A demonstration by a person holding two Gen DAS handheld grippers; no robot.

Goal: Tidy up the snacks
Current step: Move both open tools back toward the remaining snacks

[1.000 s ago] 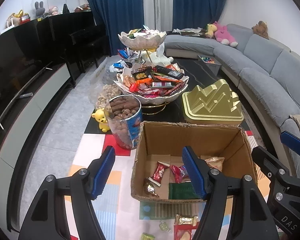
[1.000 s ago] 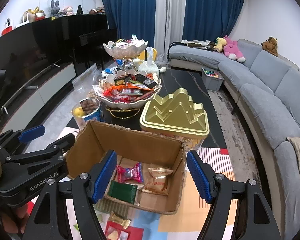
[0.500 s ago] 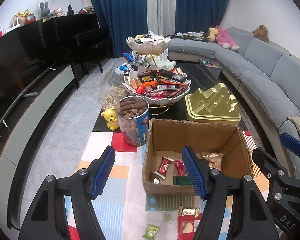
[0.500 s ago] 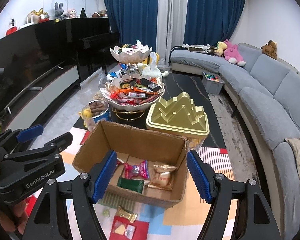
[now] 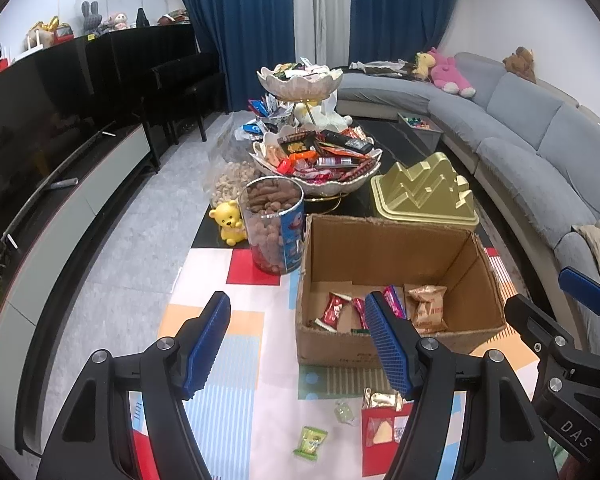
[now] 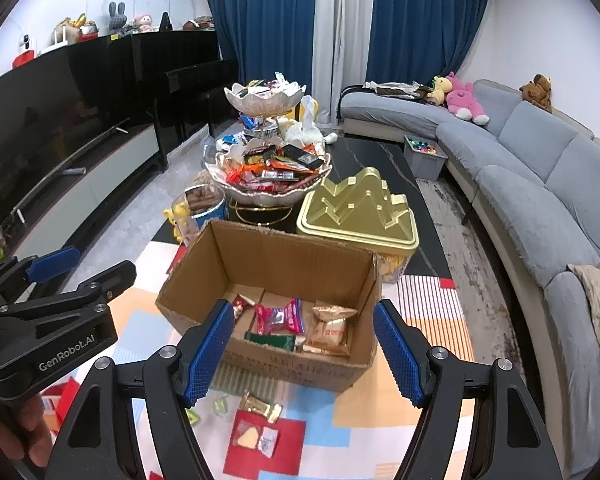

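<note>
Blue ribbed pads are standing well apart on my left hand-held gripper [image 5: 298, 340], with nothing between them; it is hanging open above the patterned mat [image 5: 260, 360], just left of the cardboard box [image 5: 396, 240]. My right hand-held gripper [image 6: 304, 348] is gaping the same way, empty, and is hovering over the near wall of that box. I am seeing the box sitting open on the mat, holding a red wrapped candy [image 6: 278, 315], a green packet [image 6: 274, 339] and a tan snack bag [image 6: 332, 330]. Near the box, loose snacks are lying on the mat: a gold-wrapped sweet [image 6: 261, 406], a small green packet [image 5: 310, 442] and a clear bag [image 6: 256, 438] resting on a red square. Beyond the box, on the dark table [image 6: 384, 160], a gold mountain-shaped tin [image 6: 360, 212] is sitting on the right. A two-tier dish [image 6: 266, 186] heaped with wrapped snacks is standing to the left, with a clear tub of brown snacks [image 5: 272, 224] nearer on the left.
</note>
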